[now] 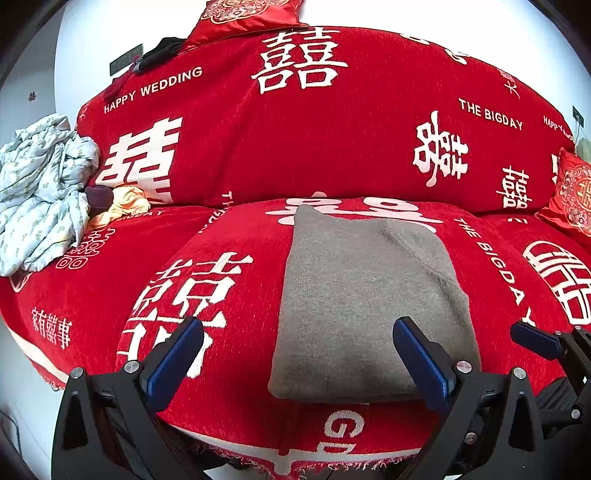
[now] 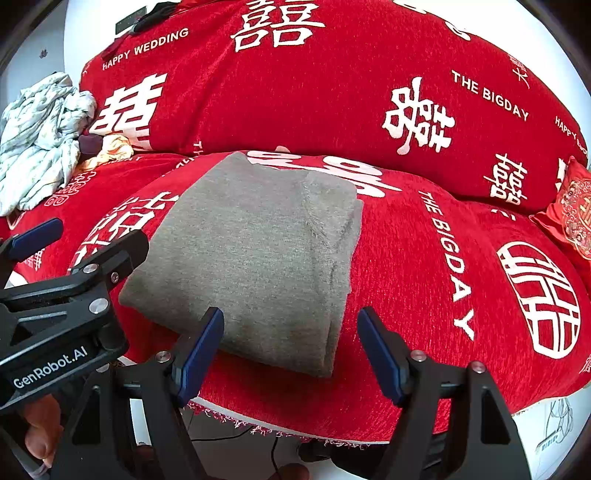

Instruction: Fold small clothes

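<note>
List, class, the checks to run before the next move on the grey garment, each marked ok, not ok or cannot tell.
1. Left gripper open and empty: ok.
2. Right gripper open and empty: ok.
3. Grey garment lies flat on the red cover: ok.
4. Garment already folded into a tidy rectangle: ok.
5. Garment clear of the crumpled pale cloth: ok.
6. Layers underneath aligned: cannot tell.

One folded grey garment [image 1: 369,306]; two grippers, left [image 1: 299,354] and right [image 2: 291,347]; two red cushions [image 1: 243,14] [image 1: 572,192]; one crumpled pale quilt [image 1: 40,192]; one sofa cover [image 1: 295,140].
</note>
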